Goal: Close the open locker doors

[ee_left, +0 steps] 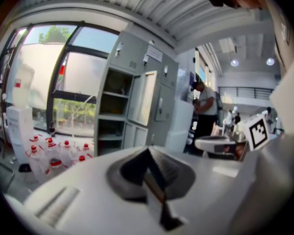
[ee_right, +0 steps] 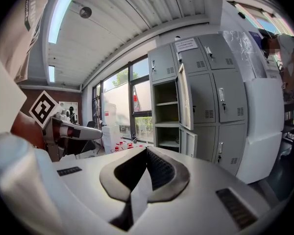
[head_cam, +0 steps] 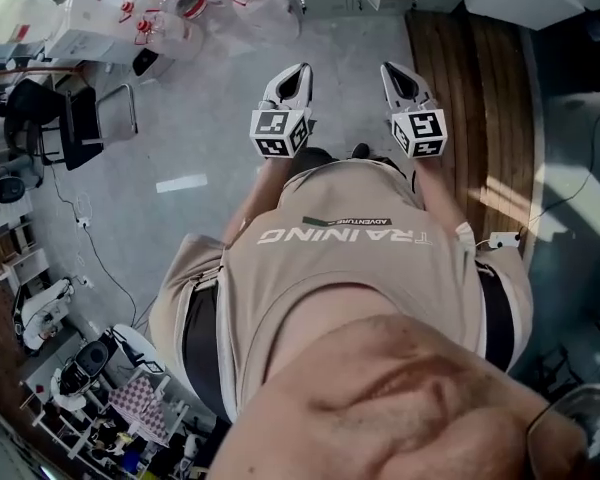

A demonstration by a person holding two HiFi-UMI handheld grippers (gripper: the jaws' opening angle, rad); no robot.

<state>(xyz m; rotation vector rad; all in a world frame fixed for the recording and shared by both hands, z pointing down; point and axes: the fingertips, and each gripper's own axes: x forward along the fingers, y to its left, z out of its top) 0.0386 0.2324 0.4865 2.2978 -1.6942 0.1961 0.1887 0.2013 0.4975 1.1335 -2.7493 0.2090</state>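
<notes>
A grey locker bank stands ahead, some way off. Its left column is open: the upper door and the small lower door both swing outward, baring the shelves. In the left gripper view the same open column shows with its upper door ajar. My left gripper and right gripper are both shut and hold nothing. The head view has the left gripper and right gripper side by side above the floor, far from the lockers.
Clear water jugs with red caps sit on the floor by the window, left of the lockers. A tall white cabinet stands right of the lockers, with a person beside it. A black chair stands at the left.
</notes>
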